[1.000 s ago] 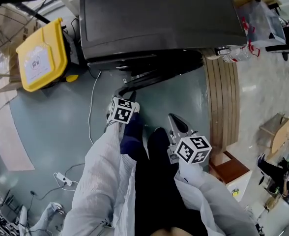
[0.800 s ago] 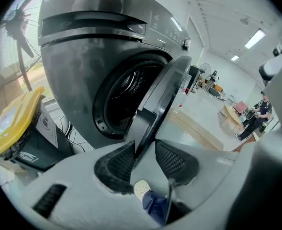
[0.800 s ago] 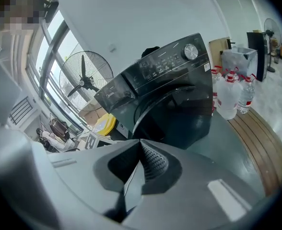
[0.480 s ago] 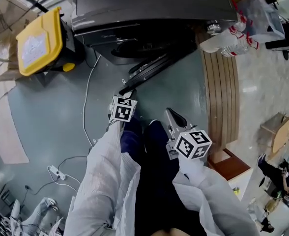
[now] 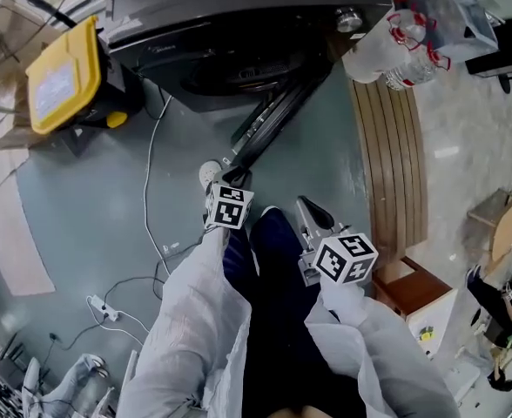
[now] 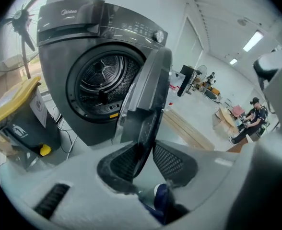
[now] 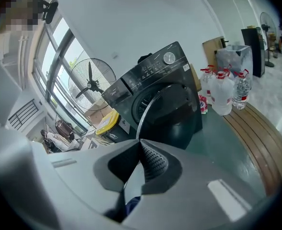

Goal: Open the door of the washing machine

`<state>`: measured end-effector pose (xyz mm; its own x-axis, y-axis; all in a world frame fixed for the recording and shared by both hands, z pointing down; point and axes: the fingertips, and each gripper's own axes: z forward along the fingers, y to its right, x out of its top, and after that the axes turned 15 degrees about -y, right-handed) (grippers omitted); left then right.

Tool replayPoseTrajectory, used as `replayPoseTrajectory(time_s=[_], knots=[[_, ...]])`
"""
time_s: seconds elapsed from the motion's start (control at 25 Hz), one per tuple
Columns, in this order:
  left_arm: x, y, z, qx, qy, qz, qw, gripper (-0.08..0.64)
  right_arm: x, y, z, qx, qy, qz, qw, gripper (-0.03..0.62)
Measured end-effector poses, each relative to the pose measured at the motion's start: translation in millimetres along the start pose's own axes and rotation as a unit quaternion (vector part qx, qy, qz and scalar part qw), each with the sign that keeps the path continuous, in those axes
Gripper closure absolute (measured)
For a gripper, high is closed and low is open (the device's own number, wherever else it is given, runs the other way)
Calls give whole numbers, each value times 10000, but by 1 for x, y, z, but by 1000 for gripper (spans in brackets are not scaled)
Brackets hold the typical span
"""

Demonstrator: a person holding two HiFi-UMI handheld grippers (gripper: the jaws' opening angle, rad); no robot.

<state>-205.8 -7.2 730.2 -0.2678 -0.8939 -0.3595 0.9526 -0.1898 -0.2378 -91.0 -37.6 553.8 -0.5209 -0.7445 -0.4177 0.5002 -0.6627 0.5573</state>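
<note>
The dark grey washing machine (image 5: 239,24) stands at the top of the head view, its round door (image 5: 273,116) swung out toward me. In the left gripper view the door (image 6: 148,95) is edge-on and the steel drum (image 6: 102,80) shows behind it. My left gripper (image 5: 221,177) is at the door's free edge. Its jaws (image 6: 146,159) are closing with that edge between the pads, and a gap still shows beside the right pad. My right gripper (image 5: 306,209) hangs to the right over my legs, shut (image 7: 140,150) on nothing, pointing at the machine (image 7: 155,85).
A yellow-lidded bin (image 5: 60,77) stands left of the machine. Large water bottles (image 5: 395,46) sit on a slatted wooden bench (image 5: 395,164) to its right. A white cable (image 5: 151,190) and a power strip (image 5: 104,310) lie on the floor at left.
The door has swung wider open. Both grippers and I have drawn back from the machine, the left one staying at the door's edge.
</note>
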Motion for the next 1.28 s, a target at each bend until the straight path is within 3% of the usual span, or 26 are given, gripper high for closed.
replayPoseTrajectory(time_s=[0.48,0.68,0.88,1.28], knots=[[-19,114,26,-799,-352,767,9932,440,-19,47,-34,-372,441,645,9962,580],[-20,153,34,-1053,-528,923,9887,431,-33,76,-59,-622,681,1003,9907,580],[-17,187,45,-1293,-613,1169,9828,426,-53,101,-86,-911,971,1439,9806,580],[1,264,74,-1746,-785,1305,9728,440,-99,150,-141,-1323,1399,2194,9565,580]])
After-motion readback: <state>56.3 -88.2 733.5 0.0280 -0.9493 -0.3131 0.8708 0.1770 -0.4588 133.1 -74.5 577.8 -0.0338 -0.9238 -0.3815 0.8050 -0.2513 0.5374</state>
